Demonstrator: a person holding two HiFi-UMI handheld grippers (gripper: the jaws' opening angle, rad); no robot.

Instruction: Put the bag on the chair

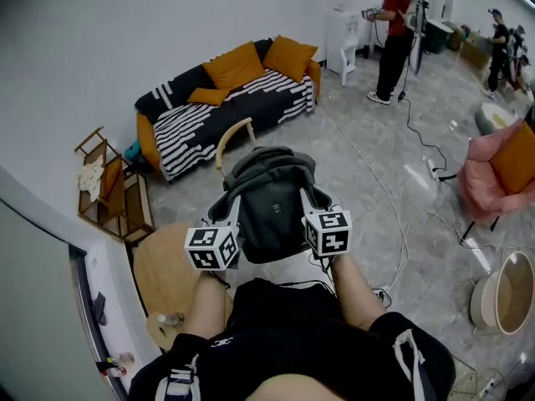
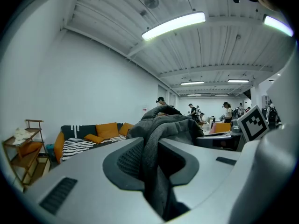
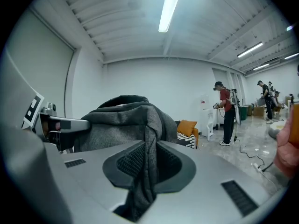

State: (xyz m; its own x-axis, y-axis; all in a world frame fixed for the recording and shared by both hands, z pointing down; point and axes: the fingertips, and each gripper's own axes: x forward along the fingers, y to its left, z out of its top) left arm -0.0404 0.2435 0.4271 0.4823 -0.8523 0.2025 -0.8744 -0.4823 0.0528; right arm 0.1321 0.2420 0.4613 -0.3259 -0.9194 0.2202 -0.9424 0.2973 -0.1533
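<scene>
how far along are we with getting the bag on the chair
Done: the bag is picked up, with the left gripper and right gripper each clamped on its grey fabric. In hand: it is held up in front of the person, near the chair, whose wooden back shows just beyond it. Left: set it on the seat, hidden here, and let go.

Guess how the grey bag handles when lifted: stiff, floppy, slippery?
Likely floppy: the bag folds into a thin pleat between the left tongs and again between the right tongs. It would probably slump if released, since its top sags in creases. The coarse weave suggests it is unlikely to slip.
</scene>
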